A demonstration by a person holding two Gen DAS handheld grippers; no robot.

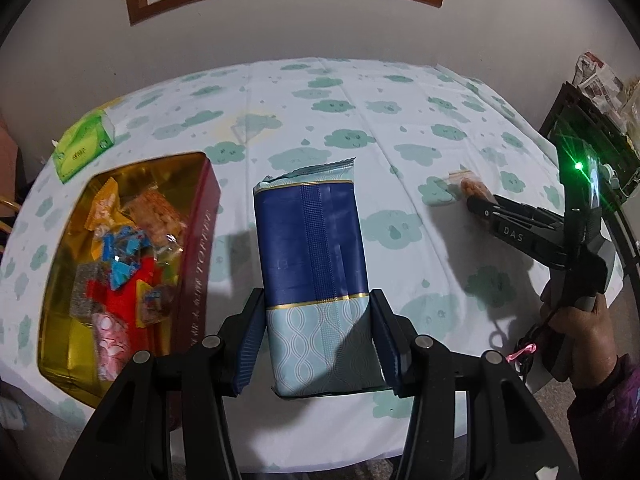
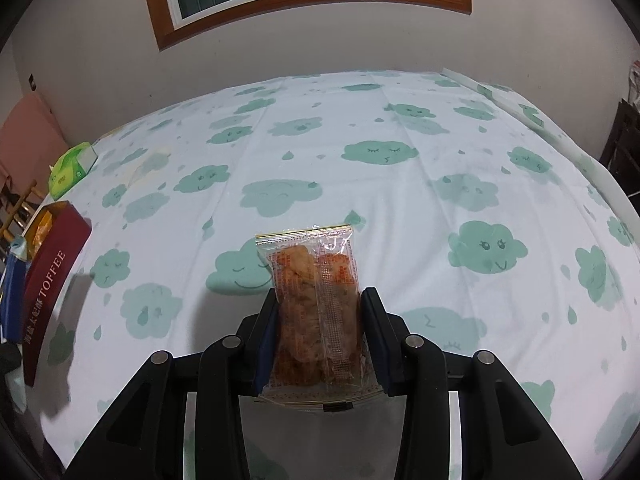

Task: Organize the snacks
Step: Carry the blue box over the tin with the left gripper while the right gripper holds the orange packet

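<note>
With the left tongs (image 1: 316,344) clamped on the blue packet (image 1: 312,256) and the right tongs (image 2: 320,340) pinching the clear snack bag (image 2: 316,292), we keep both grips firm and lower each into the toffee box (image 1: 200,248) to our left.

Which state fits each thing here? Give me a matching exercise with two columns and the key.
Things:
1. blue packet
2. clear snack bag
3. toffee box
4. green tissue pack

States:
A. lies at the table's far left corner
B. gripped by the right gripper
C. open, wrapped sweets inside
D. gripped by the left gripper

Pairs: 1-D, 2-B, 3-C, 4-A
</note>
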